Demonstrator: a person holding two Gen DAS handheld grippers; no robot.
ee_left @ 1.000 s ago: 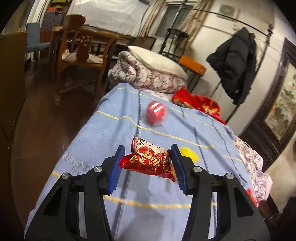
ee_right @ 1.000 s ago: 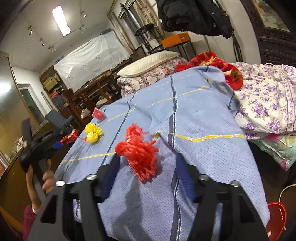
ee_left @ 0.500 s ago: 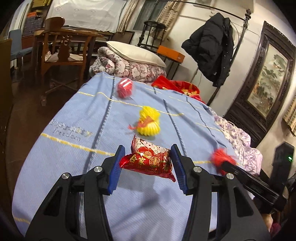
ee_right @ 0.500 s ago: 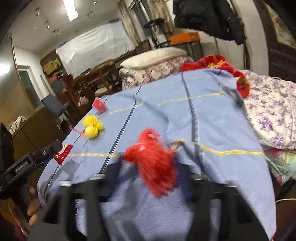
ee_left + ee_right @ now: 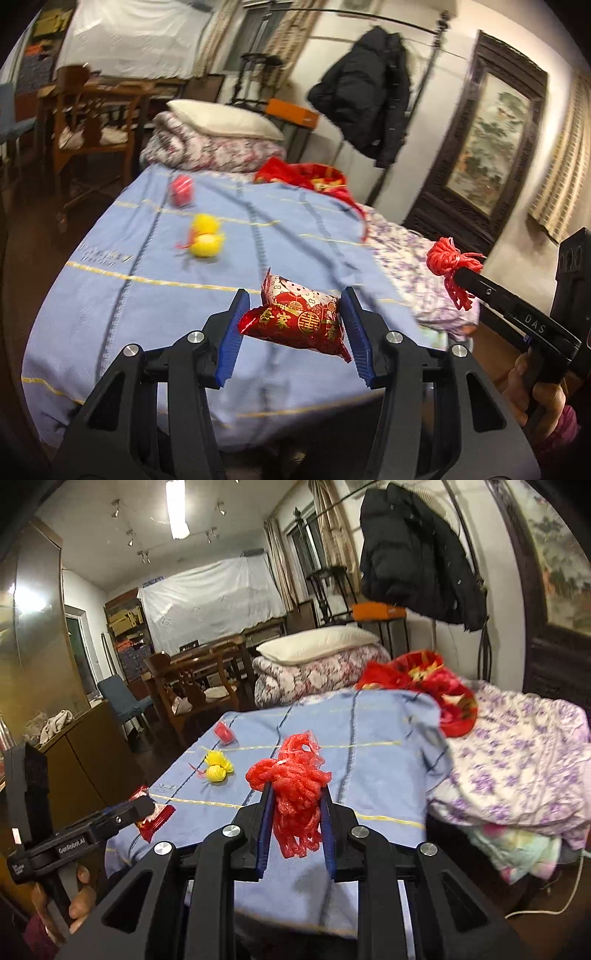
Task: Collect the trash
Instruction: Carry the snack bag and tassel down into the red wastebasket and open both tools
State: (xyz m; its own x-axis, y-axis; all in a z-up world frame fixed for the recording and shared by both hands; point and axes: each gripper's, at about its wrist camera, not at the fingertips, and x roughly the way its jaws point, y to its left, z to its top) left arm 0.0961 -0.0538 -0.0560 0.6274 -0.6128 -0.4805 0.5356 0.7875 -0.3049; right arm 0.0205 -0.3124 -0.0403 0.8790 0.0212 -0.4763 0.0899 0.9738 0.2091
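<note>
Grippers (image 5: 293,332) (image 5: 295,808): one wrapper (image 5: 299,321), one net (image 5: 295,786)

My left black plastic two-finger tool (image 5: 291,326) has angular, cut-out arms with round silver screw heads at the joints and ribbed blue pads (image 5: 232,336) lining its fingers. My right black plastic two-finger tool (image 5: 297,808) is built the same, with silver screws and blue pads (image 5: 265,827). Seen side-on, the left one carries white "GenRobot.AI" lettering, the right one white "DAS" lettering. A dark red sleeve cuff (image 5: 557,432) shows at my right wrist, another (image 5: 37,934) at my left.
</note>
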